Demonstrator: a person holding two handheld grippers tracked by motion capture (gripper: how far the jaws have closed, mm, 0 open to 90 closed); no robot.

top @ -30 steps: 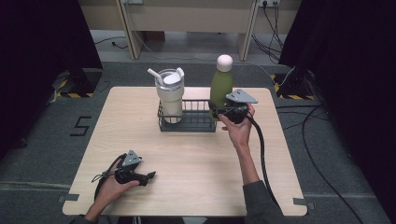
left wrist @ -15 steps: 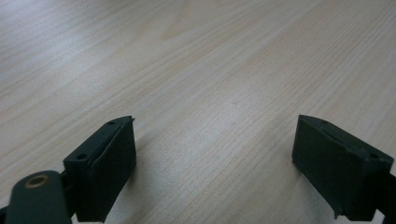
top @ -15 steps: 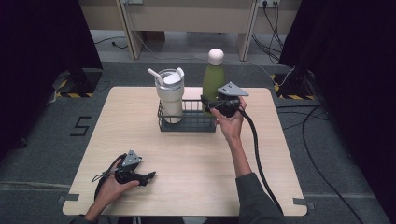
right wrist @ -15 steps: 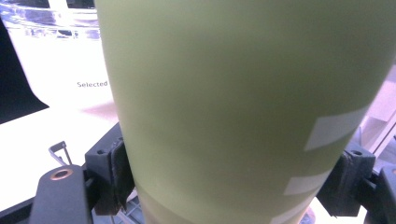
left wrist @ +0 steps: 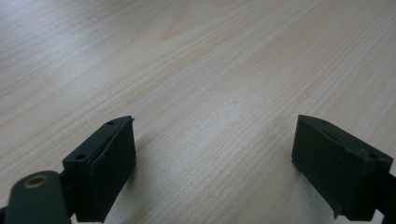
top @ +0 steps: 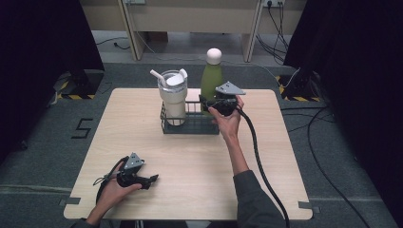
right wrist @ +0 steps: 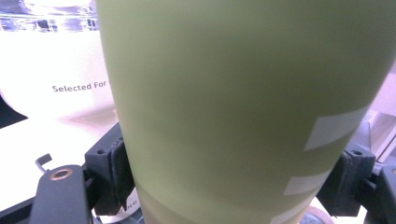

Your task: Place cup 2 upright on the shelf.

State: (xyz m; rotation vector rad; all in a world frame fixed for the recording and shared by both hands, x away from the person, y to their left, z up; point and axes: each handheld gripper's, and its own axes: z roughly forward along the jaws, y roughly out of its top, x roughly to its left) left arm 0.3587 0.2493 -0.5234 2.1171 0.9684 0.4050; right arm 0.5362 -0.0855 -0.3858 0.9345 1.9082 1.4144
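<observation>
Two tools are in use. Left tool (top: 153, 179) rests on the counter (top: 190, 156), jaws wide apart with nothing between them. Right tool (top: 204, 102) squeezes the green bottle (top: 210, 80), upright over the black wire basket (top: 190, 124), beside the white cup (top: 172, 95).

Upright green bottle (top: 209, 80) with white cap, over the wire basket (top: 190, 124).

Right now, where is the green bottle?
In the high view, the green bottle stands upright at the right end of the wire basket, beside the white tumbler, with the right gripper clamped around it.
</observation>
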